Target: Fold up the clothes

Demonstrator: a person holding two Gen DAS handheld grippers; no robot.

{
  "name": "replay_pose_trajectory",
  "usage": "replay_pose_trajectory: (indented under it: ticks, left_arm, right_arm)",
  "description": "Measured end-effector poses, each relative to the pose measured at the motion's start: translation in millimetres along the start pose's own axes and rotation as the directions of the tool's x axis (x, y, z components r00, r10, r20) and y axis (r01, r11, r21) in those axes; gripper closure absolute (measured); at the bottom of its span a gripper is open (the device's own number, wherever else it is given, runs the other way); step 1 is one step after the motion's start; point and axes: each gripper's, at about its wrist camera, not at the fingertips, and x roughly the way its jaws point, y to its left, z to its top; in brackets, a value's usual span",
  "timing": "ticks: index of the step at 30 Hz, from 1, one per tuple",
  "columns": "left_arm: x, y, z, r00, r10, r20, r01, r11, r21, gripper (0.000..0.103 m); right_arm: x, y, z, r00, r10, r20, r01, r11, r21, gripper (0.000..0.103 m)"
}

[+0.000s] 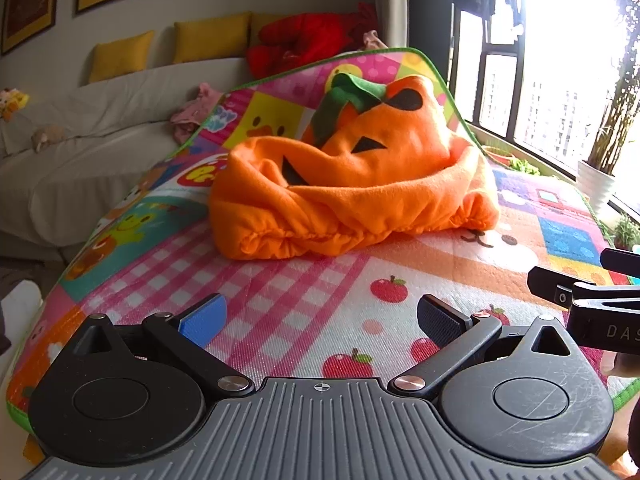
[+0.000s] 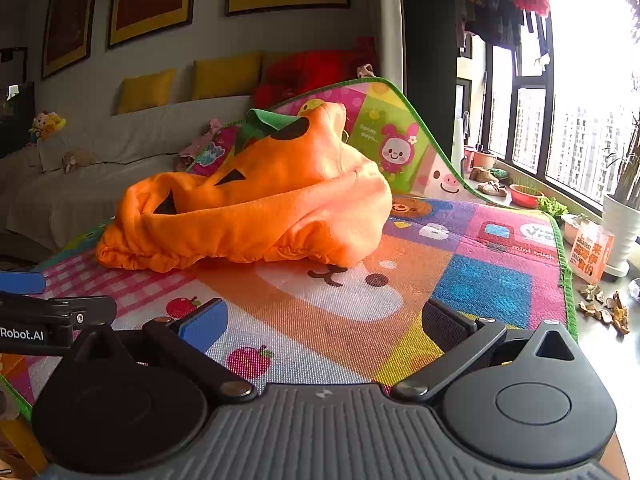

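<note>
Pumpkin costume (image 1: 352,184) — orange fleece, black face cut-outs, green leaf collar — lies bunched in a heap at centre frame in both wrist views, on the colourful play mat (image 1: 304,300). Its gathered elastic hem faces the cameras; the upper part slumps back against the mat's raised far edge.

Left gripper (image 1: 320,316): low centre of the left view, jaws spread wide, nothing between them, hovering over the pink-check and apple print, well short of the costume. One blue pad (image 1: 204,320), one black.

Right gripper (image 2: 328,320): low centre of the right view, likewise agape and empty, above the bear-face print near the costume's right end. Each tool shows at the edge of the other's view.

Background: white sofa (image 1: 100,148) with yellow cushions (image 1: 212,36) at upper left, window (image 2: 560,132) at right, potted plants on the sill.
</note>
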Motion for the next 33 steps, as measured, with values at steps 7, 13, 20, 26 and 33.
replay_pose_trajectory:
  ticks: [7, 13, 20, 26, 33]
  left_arm:
    - [1.4, 0.7, -0.2, 1.000, 0.001, -0.010, -0.001, 1.000, -0.004, 0.000]
    - [2.3, 0.9, 0.0, 1.000, 0.002, -0.014, -0.002, 1.000, -0.002, 0.000]
    - [3.2, 1.1, -0.3, 1.000, 0.005, -0.020, -0.005, 1.000, -0.001, 0.000]
    - [4.3, 1.1, -0.2, 1.000, 0.007, -0.026, -0.007, 1.000, 0.000, 0.000]
    - [6.6, 2.5, 0.6, 0.999, 0.012, -0.033, -0.012, 1.000, 0.004, 0.000]
  right_arm:
    - [-0.1, -0.6, 0.5, 1.000, 0.001, -0.003, -0.001, 1.000, 0.003, 0.000]
    - [0.9, -0.9, 0.4, 1.000, 0.001, -0.006, -0.001, 1.000, 0.007, 0.000]
    - [1.6, -1.3, 0.0, 1.000, 0.004, -0.011, -0.004, 1.000, 0.010, 0.000]
    - [1.6, -2.1, 0.0, 1.000, 0.005, -0.012, -0.005, 1.000, 0.012, 0.000]
    - [3.2, -2.5, 1.1, 1.000, 0.011, -0.016, -0.011, 1.000, 0.010, 0.000]
